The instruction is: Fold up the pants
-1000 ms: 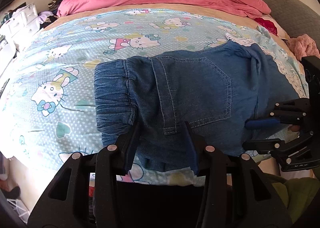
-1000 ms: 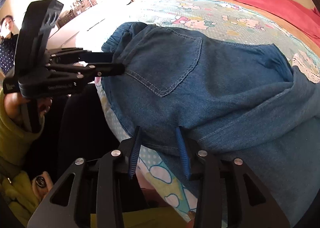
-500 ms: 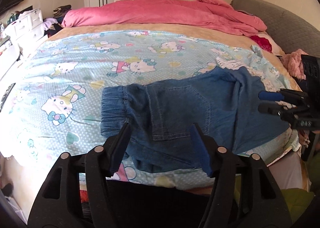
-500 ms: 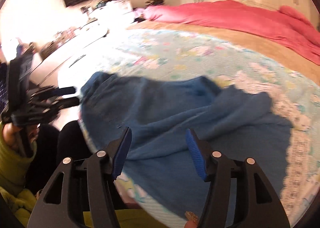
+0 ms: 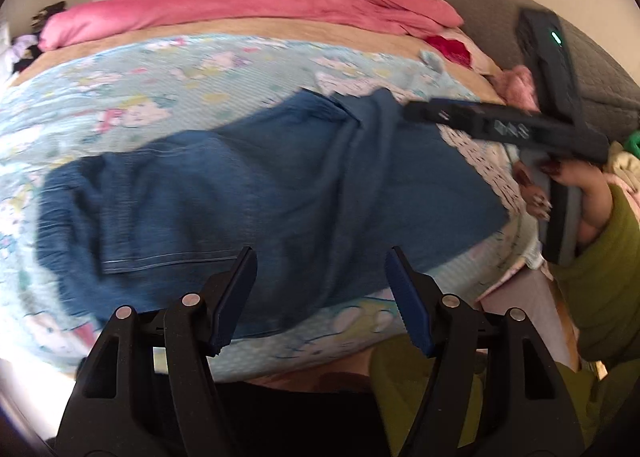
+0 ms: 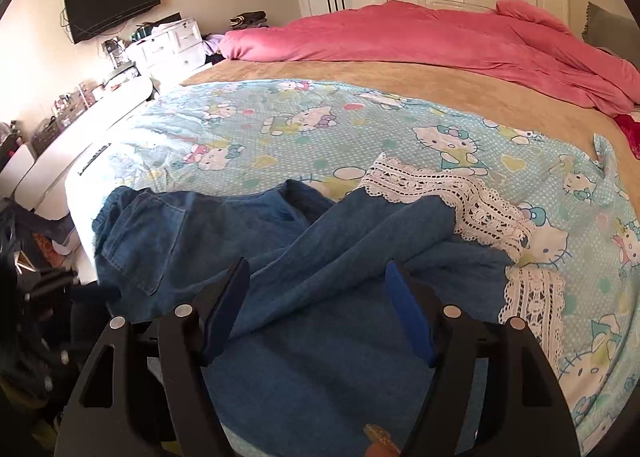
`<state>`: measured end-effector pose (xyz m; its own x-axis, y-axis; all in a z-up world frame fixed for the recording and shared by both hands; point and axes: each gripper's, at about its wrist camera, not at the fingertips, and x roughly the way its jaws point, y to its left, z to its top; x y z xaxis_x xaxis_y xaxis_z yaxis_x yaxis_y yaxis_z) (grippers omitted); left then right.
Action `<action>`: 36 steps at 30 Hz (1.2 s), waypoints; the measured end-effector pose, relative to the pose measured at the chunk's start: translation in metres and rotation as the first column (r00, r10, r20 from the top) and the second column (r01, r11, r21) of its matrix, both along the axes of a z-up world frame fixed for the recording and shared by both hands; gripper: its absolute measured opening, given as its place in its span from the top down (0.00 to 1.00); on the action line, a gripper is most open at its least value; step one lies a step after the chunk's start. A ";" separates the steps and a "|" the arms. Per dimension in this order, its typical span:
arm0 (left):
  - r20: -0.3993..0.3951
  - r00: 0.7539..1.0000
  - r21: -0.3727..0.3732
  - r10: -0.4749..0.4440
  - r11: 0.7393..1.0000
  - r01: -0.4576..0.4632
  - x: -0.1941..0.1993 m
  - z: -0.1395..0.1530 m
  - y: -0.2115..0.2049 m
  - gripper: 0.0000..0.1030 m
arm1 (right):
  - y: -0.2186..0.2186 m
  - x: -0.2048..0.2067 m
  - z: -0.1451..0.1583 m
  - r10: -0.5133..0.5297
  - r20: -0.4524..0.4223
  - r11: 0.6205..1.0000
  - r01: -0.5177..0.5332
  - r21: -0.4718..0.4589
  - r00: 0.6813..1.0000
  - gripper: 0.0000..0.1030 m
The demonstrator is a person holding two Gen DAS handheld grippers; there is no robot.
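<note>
A: Both tools empty? The left gripper (image 5: 320,297) and right gripper (image 6: 316,305) have jaws that have just been opening, now wide, nothing between them.

B: Yes. The pants (image 6: 280,257) lie just ahead on the cartoon-cat sheet (image 6: 280,129), long axis crosswise, waistband toward the left gripper, lace hems (image 6: 480,209) nearer the right (rumpled there).

A: Any writing?

B: None readable.

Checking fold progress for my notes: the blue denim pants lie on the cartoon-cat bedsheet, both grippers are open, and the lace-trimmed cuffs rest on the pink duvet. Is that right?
One detail is wrong. The white lace-trimmed cuffs lie on the cartoon-cat bedsheet, well short of the pink duvet, as the right wrist view shows. The blue denim pants do lie on that sheet, and the left gripper and right gripper are open.
</note>
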<state>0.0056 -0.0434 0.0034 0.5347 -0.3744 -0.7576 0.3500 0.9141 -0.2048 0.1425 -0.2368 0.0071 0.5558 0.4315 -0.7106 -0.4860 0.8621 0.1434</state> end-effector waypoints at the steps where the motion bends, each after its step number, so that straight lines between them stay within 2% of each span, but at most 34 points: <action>1: -0.004 1.000 0.000 -0.020 1.000 0.020 0.003 -0.003 -0.007 0.44 | 0.003 0.004 0.001 -0.003 -0.004 1.000 0.003 -0.002 1.000 0.33; 5: -0.054 0.997 -0.031 -0.063 0.998 0.062 0.019 -0.015 -0.025 0.48 | 0.015 0.031 -0.002 -0.020 -0.014 1.000 0.020 -0.004 1.000 0.33; 9: -0.077 0.996 -0.033 -0.051 0.998 0.048 0.040 -0.026 -0.035 0.48 | 0.029 0.066 -0.009 -0.042 -0.053 0.998 0.040 -0.039 0.998 0.33; 12: -0.106 0.993 -0.072 -0.043 0.997 0.036 0.052 -0.032 -0.039 0.49 | 0.039 0.096 -0.018 -0.085 -0.062 0.991 0.078 -0.107 0.994 0.33; 13: -0.105 0.993 -0.081 -0.046 0.996 0.037 0.055 -0.032 -0.043 0.59 | 0.043 0.105 -0.022 -0.105 -0.064 0.986 0.096 -0.138 0.992 0.33; 14: -0.102 0.994 -0.081 -0.050 0.996 0.041 0.057 -0.033 -0.047 0.74 | 0.047 0.116 -0.028 -0.117 -0.074 0.981 0.104 -0.163 0.990 0.33; 15: -0.100 0.993 -0.082 -0.055 0.995 0.047 0.058 -0.033 -0.051 0.79 | 0.050 0.128 -0.034 -0.126 -0.094 0.978 0.108 -0.176 0.988 0.33; 16: -0.096 0.993 -0.097 -0.062 0.994 0.053 0.058 -0.033 -0.054 0.82 | 0.051 0.134 -0.037 -0.134 -0.106 0.977 0.113 -0.182 0.985 0.33; 18: -0.091 0.993 -0.113 -0.081 0.991 0.070 0.059 -0.033 -0.061 0.83 | 0.054 0.148 -0.047 -0.161 -0.133 0.972 0.134 -0.193 0.978 0.33; 21: -0.069 0.992 -0.077 -0.103 0.992 0.098 0.055 -0.032 -0.073 0.83 | 0.056 0.163 -0.053 -0.185 -0.095 0.960 0.159 -0.232 0.978 0.34; 22: -0.067 0.992 -0.067 -0.107 0.992 0.103 0.053 -0.033 -0.075 0.83 | 0.055 0.166 -0.055 -0.190 -0.088 0.957 0.164 -0.241 0.978 0.37; 24: -0.067 0.992 -0.070 -0.108 0.992 0.103 0.052 -0.033 -0.076 0.83 | 0.048 0.171 -0.057 -0.200 -0.080 0.954 0.175 -0.244 0.977 0.69; 25: -0.070 0.992 -0.077 -0.106 0.992 0.101 0.052 -0.034 -0.075 0.83 | 0.044 0.172 -0.056 -0.197 -0.086 0.959 0.174 -0.224 0.977 0.75; 26: -0.070 0.992 -0.080 -0.104 0.992 0.099 0.050 -0.033 -0.075 0.83 | 0.037 0.170 -0.052 -0.194 -0.089 0.965 0.174 -0.196 0.977 0.89; 30: -0.071 0.993 -0.085 -0.093 0.993 0.087 0.055 -0.034 -0.074 0.83 | 0.009 0.150 -0.029 -0.206 -0.034 0.973 0.201 -0.112 0.978 0.91; 32: -0.070 0.994 -0.083 -0.086 0.993 0.080 0.056 -0.034 -0.073 0.82 | -0.015 0.135 -0.016 -0.225 -0.037 0.974 0.224 -0.036 0.974 0.91; 36: -0.063 0.996 -0.079 -0.064 0.995 0.059 0.055 -0.034 -0.068 0.80 | -0.068 0.099 0.010 -0.283 -0.015 0.957 0.284 0.052 0.959 0.91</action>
